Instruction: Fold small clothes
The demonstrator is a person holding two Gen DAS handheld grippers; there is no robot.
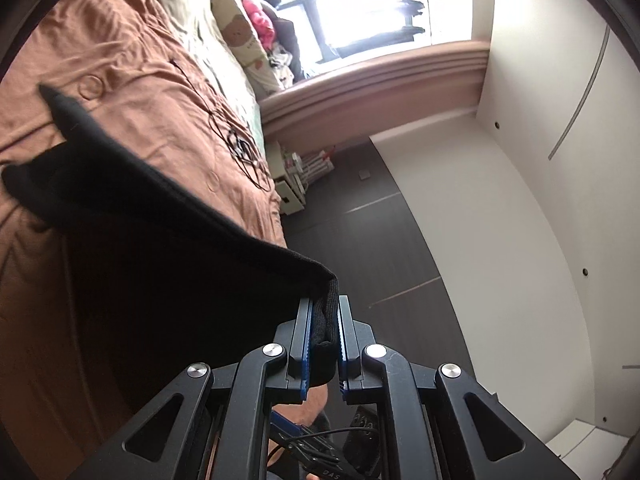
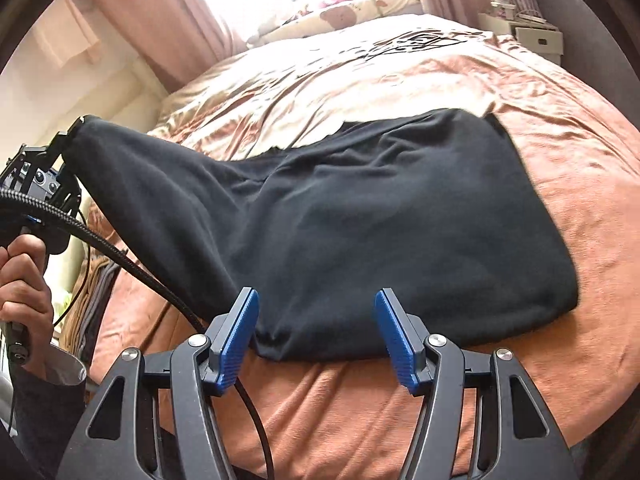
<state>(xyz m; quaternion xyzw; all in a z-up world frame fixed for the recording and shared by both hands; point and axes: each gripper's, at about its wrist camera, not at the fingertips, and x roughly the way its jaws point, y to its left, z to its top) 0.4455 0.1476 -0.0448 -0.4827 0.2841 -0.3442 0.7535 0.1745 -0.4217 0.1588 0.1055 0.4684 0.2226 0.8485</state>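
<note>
A black garment (image 2: pixel 380 216) lies spread on the brown bedspread (image 2: pixel 580 168). My left gripper (image 1: pixel 325 304) is shut on a ribbed edge of the black garment (image 1: pixel 168 248) and holds that corner lifted off the bed; it also shows in the right wrist view (image 2: pixel 70 132) at the far left, with the cloth stretched up to it. My right gripper (image 2: pixel 316 300) is open and empty, its blue pads (image 2: pixel 240 332) straddling the garment's near edge just above the bed.
Pillows and soft toys (image 1: pixel 256 20) sit at the head of the bed by a bright window (image 1: pixel 360 4). A black cable (image 1: pixel 236 140) lies on the bedspread. White storage boxes (image 2: pixel 536 36) stand beside the bed. Dark floor (image 1: pixel 360 220) and a white wall (image 1: pixel 520 200) lie beyond.
</note>
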